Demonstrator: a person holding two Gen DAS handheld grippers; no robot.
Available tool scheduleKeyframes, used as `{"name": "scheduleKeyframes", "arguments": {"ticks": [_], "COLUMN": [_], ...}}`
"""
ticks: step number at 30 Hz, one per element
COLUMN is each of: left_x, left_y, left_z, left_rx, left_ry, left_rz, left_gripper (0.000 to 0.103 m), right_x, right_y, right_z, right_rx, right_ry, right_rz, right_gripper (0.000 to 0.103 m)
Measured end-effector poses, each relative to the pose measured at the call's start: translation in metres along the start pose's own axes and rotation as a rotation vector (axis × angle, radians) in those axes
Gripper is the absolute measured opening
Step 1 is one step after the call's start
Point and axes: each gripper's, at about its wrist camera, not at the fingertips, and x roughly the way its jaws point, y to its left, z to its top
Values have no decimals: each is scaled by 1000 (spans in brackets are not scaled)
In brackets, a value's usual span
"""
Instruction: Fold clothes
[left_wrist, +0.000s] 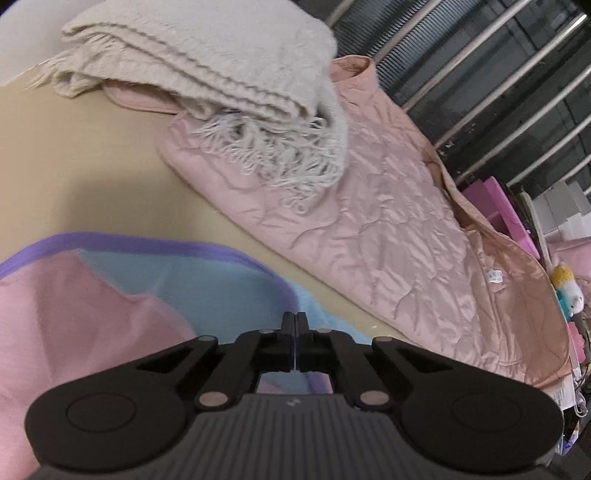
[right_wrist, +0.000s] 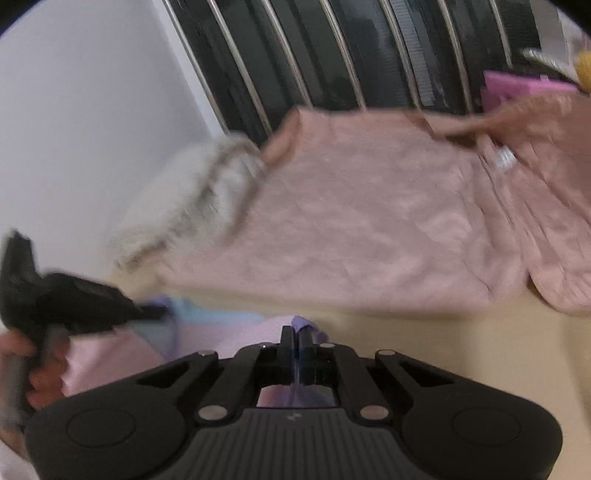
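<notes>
Both claws, left claw (left_wrist: 295, 325) and right claw (right_wrist: 295, 338), are pinching my soft, light pastel cloth (left_wrist: 92, 295) by its purple edge.

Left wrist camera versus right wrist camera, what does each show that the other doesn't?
Only the left wrist view shows a small yellow-and-white plush toy. Only the right wrist view shows a person's hand holding the left gripper. Both share the quilted pink jacket, the fringed cream knitted scarf, the beige tabletop, and the pastel pink-and-blue purple-edged garment pinched in shut jaws.
</notes>
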Motion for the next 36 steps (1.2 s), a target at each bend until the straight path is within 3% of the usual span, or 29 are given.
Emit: {"name": "scheduleKeyframes", "arguments": {"ticks": [2, 3, 4, 5, 6, 7, 11, 16, 18, 19, 20, 22, 27, 28, 29, 31, 32, 36], "left_x": [-14, -25, -36, -48, -59, -70, -96, -115, -117, -119, -121, -128, -148, -152, -156, -159, -157, -154], "left_y": [-1, -3, -5, -6, -8, -9, 1, 9, 8, 7, 8, 14, 32, 36, 40, 48, 51, 48], "left_z": [-6, -18, -29, -40, -52, -63, -111, -150, -158, -160, -161, -163, -165, -166, -166, -167, -167, -169], "left_rx": [27, 75, 122, 170, 217, 264, 388, 487, 527, 548, 558, 538, 486, 475, 464, 448, 443, 489], "left_ry": [2, 9, 16, 23, 30, 37, 65, 9, -20, -30, -35, -51, -92, -100, -108, -120, -124, -141], "left_rz": [-16, -42, -68, -94, -120, -144, -90, -66, -36, -15, -6, -6, 0, 2, 4, 16, 25, 24], "left_gripper": [11, 16, 32, 51, 52, 52, 48, 44, 33, 15, 6, 0, 0, 0, 3, 14, 25, 38], "right_x": [-7, -19, -30, -40, -50, -60, -84, -81, -73, -69, -66, -66, -85, -88, -90, -92, -89, -37], "right_y": [3, 6, 9, 12, 15, 18, 30, 30, 27, 26, 26, 27, 26, 29, 33, 42, 51, 97], "right_z": [-10, -17, -25, -33, -41, -50, -78, -92, -91, -90, -90, -90, -86, -81, -76, -64, -54, -4], "right_rx": [-25, -42, -59, -77, -97, -116, -181, -173, -148, -137, -134, -138, -132, -142, -158, -191, -212, -278], "right_ry": [21, 3, -15, -22, -24, -26, -15, -17, -15, -13, -14, -24, -53, -61, -71, -91, -97, -50], "right_rz": [1, 21, 40, 53, 64, 74, 69, 52, 42, 37, 24, 5, 7, 9, 16, 30, 45, 113], "right_gripper": [10, 22, 39, 43, 43, 41, 41, 41, 33, 28, 26, 3, 3, 8, 10, 24, 26, 31]}}
